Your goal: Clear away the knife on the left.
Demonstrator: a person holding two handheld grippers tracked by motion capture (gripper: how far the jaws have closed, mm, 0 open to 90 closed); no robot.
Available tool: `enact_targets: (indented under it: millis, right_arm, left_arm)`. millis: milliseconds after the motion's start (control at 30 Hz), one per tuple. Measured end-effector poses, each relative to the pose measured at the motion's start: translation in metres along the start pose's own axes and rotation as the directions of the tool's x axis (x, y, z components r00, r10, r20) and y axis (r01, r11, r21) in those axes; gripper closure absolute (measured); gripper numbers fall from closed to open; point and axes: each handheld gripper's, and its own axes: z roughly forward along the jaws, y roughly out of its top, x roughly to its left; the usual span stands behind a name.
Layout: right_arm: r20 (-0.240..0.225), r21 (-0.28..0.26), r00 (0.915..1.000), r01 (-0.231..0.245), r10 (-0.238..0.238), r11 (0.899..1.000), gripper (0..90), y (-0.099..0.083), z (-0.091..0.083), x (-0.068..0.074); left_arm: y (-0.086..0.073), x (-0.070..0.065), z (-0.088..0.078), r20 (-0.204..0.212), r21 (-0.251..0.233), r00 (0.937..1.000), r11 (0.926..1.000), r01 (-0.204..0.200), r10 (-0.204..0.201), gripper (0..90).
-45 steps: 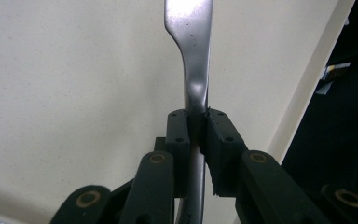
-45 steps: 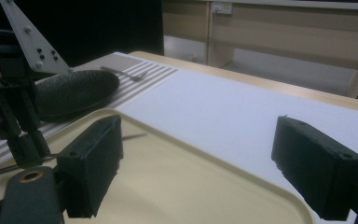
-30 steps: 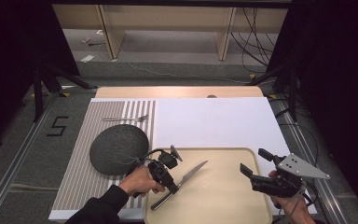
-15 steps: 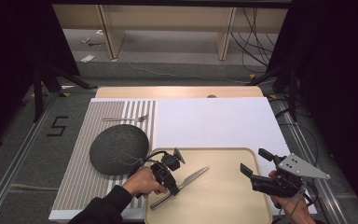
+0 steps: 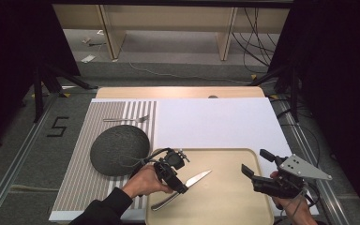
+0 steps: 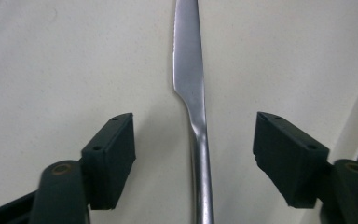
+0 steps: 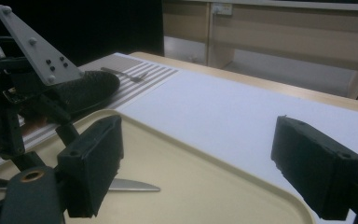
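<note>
A steel table knife (image 5: 194, 180) lies flat on the beige tray (image 5: 229, 206), its blade pointing to the far right. My left gripper (image 5: 178, 185) hovers over the knife's handle, held by a hand in a dark sleeve. In the left gripper view the knife (image 6: 189, 70) runs up the middle between the jaws of the left gripper (image 6: 196, 125), which stand wide apart and touch nothing. My right gripper (image 5: 258, 163) is open over the tray's right edge, with nothing between its fingers. The right gripper view shows the knife's tip (image 7: 130, 185) on the tray (image 7: 205, 196).
A dark round plate (image 5: 119, 149) rests on the striped mat (image 5: 75, 187) left of the tray. A fork (image 5: 126, 119) lies on the mat farther back. A white sheet (image 5: 215, 122) covers the table behind the tray. The floor drops away past the table's edges.
The knife's blade has dropped lower and flatter onto the tray, and the left gripper has shifted slightly with it. The right gripper has stayed still.
</note>
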Motion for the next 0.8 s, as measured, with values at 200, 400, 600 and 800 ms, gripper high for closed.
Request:
enact_targets:
  millis: [200,400,600,800]
  right_arm:
    - [0.001,0.001,1.0,-0.001,0.001,1.0,17.7,0.0,0.0,0.0]
    - [0.001,0.0,1.0,-0.001,0.001,1.0,17.8,0.0,0.0,0.0]
    - [0.002,-0.001,1.0,0.001,-0.001,1.0,17.8,0.0,0.0,0.0]
    - [0.0,-0.003,1.0,0.0,0.0,1.0,17.9,0.0,0.0,-0.001]
  left_arm:
    - [0.005,-0.014,0.01,-0.021,-0.011,0.9945,0.9946,-0.103,0.103,19.6]
    - [0.012,-0.025,0.02,-0.013,-0.033,0.9845,0.984,-0.175,0.175,17.4]
    - [0.021,-0.029,0.029,0.003,-0.047,0.9725,0.9715,-0.233,0.233,37.1]
    - [0.024,-0.027,0.036,-0.008,-0.01,0.9664,0.9664,-0.257,0.257,66.3]
